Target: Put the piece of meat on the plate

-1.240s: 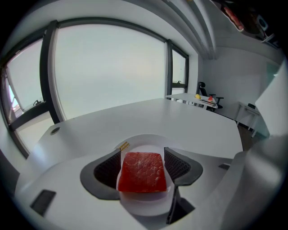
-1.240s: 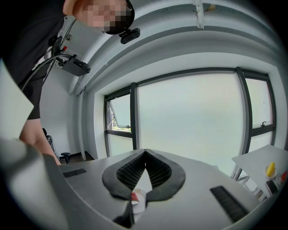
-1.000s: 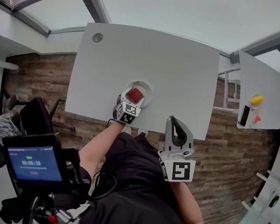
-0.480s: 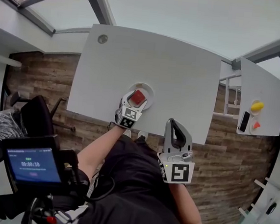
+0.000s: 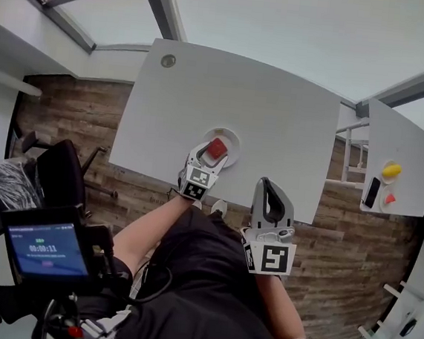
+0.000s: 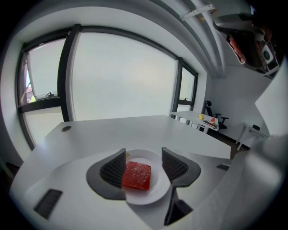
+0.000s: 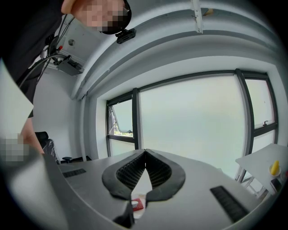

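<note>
A red square piece of meat (image 6: 137, 175) lies flat on a small white plate (image 6: 155, 194) near the front edge of the white table (image 5: 279, 97). My left gripper (image 6: 144, 153) is open and straddles the meat, one jaw on each side; the left jaw is close against the meat's edge and the right jaw stands apart from it. From the head view the meat (image 5: 216, 148) shows on the plate (image 5: 232, 139) between the left gripper's (image 5: 215, 150) jaws. My right gripper (image 5: 265, 183) is shut on nothing, in front of the table edge, right of the plate.
A second white table (image 5: 402, 131) at the right holds a yellow item (image 5: 391, 169), a dark phone (image 5: 372, 191) and a small red item (image 5: 390, 198). A black chair (image 5: 55, 176) and a device with a lit screen (image 5: 44, 248) stand at the left. The floor is wood-patterned.
The head view has shifted, so the table sits slightly further right. The left gripper stays at the plate with the meat between its jaws. The right gripper keeps its place.
</note>
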Available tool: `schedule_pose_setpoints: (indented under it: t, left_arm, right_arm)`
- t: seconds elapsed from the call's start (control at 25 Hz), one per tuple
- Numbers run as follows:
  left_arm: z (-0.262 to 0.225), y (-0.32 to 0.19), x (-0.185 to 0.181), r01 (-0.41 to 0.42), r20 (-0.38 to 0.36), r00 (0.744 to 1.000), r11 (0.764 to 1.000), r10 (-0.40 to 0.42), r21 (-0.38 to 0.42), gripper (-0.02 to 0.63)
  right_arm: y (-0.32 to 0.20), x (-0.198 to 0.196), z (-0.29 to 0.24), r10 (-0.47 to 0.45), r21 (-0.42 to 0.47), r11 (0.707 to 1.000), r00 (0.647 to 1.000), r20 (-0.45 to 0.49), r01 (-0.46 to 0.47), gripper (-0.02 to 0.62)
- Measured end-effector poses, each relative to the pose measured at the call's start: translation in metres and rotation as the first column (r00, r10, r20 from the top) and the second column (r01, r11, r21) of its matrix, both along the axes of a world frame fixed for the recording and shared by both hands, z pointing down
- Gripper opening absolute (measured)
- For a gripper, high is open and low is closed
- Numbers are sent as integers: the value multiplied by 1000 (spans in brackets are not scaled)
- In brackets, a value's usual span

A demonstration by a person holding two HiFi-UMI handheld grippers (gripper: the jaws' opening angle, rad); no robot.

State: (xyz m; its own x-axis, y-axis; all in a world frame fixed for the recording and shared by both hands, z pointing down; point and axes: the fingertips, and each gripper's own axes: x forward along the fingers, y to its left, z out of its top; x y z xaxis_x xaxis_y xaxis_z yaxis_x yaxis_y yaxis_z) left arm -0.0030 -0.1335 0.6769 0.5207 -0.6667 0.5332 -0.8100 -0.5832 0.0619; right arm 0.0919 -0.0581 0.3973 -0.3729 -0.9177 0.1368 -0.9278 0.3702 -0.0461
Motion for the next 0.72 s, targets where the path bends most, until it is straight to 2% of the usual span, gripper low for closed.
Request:
schedule_pose_setpoints:
  t: [0.12,0.32,0.44,0.6,0.72]
  left_arm:
    - [-33,-1,-8,38,6,999,997,-39,66,95]
    - [-91,19,-36,68,-12,998,989,-67,134,74]
    - [-109,19,-35,73,-27,997,985,-69,154,54]
    - [-128,16,-28,105,-95,991,981,-90,164,6]
    - [-139,17,-25,130,-147,984,976,-105,174,6]
  right_arm:
    - [-2,-1,-3,-4,7,1000,1000,20,4,5]
    - [23,-27,-21,-19,41,999,999,30,17,5]
    - [23,-23,-21,-13,40,999,999,31,12,5]
    - [14,-12,-17,-8,42,999,1000,20,7,5]
    - [9,-9,-9,-11,33,999,1000,19,10,5]
